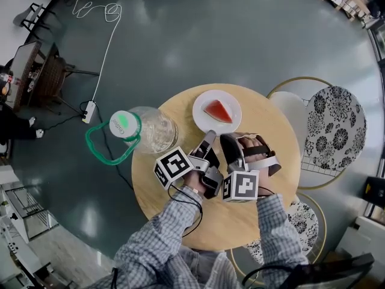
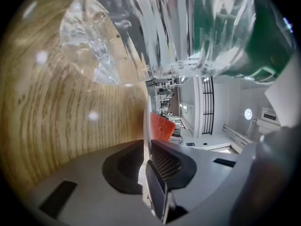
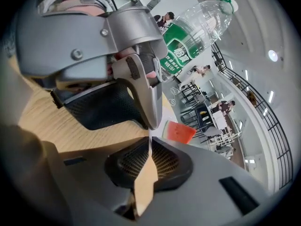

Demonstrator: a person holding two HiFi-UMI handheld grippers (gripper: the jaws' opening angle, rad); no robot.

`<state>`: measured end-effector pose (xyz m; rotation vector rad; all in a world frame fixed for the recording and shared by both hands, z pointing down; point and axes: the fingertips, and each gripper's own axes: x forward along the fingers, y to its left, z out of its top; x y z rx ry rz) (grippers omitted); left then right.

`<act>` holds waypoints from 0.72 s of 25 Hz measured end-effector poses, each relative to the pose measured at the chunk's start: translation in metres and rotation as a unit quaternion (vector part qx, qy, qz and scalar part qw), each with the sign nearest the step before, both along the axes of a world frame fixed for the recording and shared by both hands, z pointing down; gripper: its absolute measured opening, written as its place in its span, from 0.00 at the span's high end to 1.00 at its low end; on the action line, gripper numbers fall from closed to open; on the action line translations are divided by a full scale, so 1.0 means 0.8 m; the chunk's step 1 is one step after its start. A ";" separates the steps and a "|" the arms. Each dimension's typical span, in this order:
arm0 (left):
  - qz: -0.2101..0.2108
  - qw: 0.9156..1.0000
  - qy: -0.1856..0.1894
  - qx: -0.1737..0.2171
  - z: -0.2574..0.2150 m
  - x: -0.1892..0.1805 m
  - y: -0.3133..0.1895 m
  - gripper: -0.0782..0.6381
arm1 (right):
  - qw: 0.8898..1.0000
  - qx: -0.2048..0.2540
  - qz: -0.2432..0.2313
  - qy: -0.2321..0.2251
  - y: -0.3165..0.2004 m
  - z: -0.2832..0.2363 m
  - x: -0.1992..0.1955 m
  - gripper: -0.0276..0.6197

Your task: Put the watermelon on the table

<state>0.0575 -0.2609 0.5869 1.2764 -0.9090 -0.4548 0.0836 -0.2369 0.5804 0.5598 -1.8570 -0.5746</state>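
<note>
A red watermelon slice (image 1: 217,111) lies on a white plate (image 1: 200,114) at the far side of the round wooden table (image 1: 153,194). My left gripper (image 1: 209,137) and right gripper (image 1: 226,138) rest side by side on the table just short of the plate, both shut with nothing between the jaws. The left gripper view shows the left gripper (image 2: 148,142) with its jaws closed and the watermelon slice (image 2: 160,126) just beyond the tips. In the right gripper view the slice (image 3: 178,131) lies ahead of the shut right gripper (image 3: 149,142), with the left gripper (image 3: 117,55) close by at the upper left.
A large clear water bottle (image 1: 147,130) with a green cap and handle lies on the table's left edge, close to the left gripper. Chairs with floral cushions (image 1: 337,125) stand to the right. A power strip (image 1: 89,111) and its cable lie on the floor at the left.
</note>
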 end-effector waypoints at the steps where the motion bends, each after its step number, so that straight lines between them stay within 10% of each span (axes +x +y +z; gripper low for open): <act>1: 0.000 1.000 0.001 -0.002 0.000 -0.002 0.004 0.85 | 1.000 0.000 -0.005 0.001 0.000 0.000 -0.004 0.91; 18: 0.033 0.999 -0.008 0.029 -0.033 -0.062 0.070 0.85 | 0.999 -0.046 0.006 -0.028 -0.004 0.023 -0.047 0.91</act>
